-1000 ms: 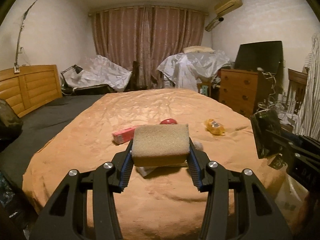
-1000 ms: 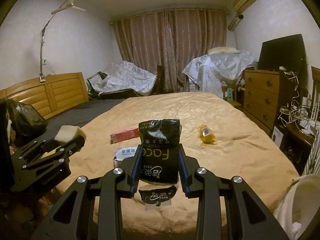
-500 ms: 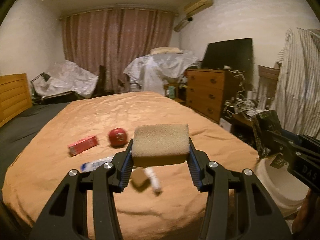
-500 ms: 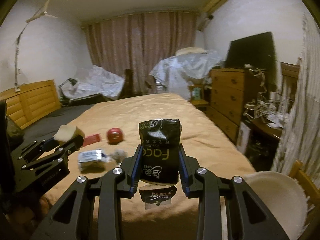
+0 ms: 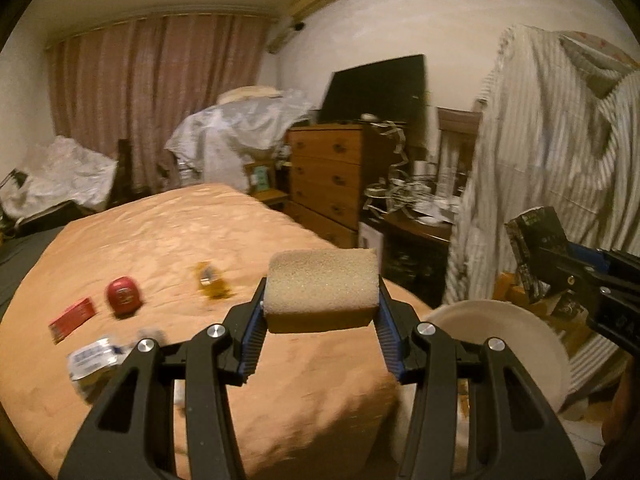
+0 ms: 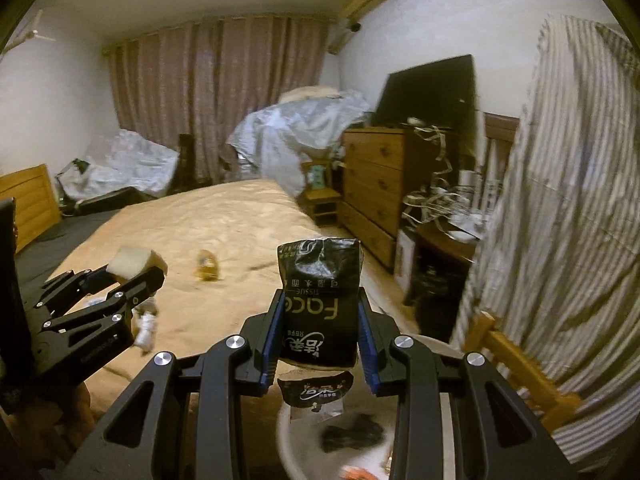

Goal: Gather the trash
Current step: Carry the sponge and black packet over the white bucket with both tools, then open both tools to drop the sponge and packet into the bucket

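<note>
Carrying both loads toward the white bin (image 5: 500, 320) at the foot of the bed (image 5: 180, 240), by the look of it. Left gripper (image 5: 322, 304): jaws clamped on a tan sponge (image 5: 322, 290), held clear above the bedspread. Right gripper (image 6: 320, 320): jaws narrow, pinching a black tissue pack (image 6: 318, 304) upright, right over the bin's mouth; dark scraps already lie inside. Likely next: drop both. More trash is on the bed: a red box (image 5: 72, 318), a red round thing (image 5: 122, 294), a yellow wrapper (image 5: 210, 280), a white packet (image 5: 92, 362). Room is dim and cluttered: wooden dresser (image 5: 324, 176), striped cloth (image 5: 540, 160) hanging close beside the bin, curtains (image 5: 152, 100) drawn.
</note>
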The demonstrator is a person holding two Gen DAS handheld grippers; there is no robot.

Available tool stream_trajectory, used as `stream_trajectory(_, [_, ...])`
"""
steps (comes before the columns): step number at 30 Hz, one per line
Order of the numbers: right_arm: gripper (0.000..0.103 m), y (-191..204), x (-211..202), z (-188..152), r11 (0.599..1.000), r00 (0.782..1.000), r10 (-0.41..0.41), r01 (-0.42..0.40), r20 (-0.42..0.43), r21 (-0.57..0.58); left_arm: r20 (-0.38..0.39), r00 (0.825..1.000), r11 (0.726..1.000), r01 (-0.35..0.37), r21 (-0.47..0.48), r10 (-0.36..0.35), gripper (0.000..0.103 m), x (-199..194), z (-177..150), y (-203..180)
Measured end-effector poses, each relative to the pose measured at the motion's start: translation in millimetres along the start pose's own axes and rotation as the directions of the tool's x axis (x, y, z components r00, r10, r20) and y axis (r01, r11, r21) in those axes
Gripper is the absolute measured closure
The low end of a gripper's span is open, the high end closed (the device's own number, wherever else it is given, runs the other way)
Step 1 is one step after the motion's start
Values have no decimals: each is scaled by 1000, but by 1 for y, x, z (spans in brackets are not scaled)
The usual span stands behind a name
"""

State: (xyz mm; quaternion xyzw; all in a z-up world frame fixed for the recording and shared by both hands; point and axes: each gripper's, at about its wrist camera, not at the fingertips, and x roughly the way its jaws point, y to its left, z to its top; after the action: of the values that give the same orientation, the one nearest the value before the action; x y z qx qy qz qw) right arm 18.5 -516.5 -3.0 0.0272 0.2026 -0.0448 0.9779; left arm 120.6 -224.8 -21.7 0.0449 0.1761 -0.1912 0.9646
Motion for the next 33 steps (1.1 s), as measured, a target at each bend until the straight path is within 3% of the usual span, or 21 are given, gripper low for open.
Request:
stream_trajectory(6, [68,-58,5,-5,998,996,-47,51,-81,45,-52,992,992,115,53,-113,55,23,3,-54])
stream_trajectory(10, [68,-87,20,-8,996,986,-40,53,-164,76,-121,977,981,182,69,-173,55,42,-2,-81])
stream_trajectory(15, [68,-122,49,-12,993,958,-11,43,-286,107,-233,943,963,259,70,-236,55,65,-13,-100])
stream_trajectory(23, [68,-146,95,-38,986,894,50,27,-445,165,-399,865,941,339,15,-305,55,107,-33,-114])
stream_trajectory(26, [68,-144,101,-44,985,886,57,25,-461,170,-420,854,938,345,14,-307,55,112,-39,-116])
stream_trajectory(33, [68,-136,102,-50,985,885,58,24,-461,170,-427,849,936,351,17,-311,55,111,-41,-116])
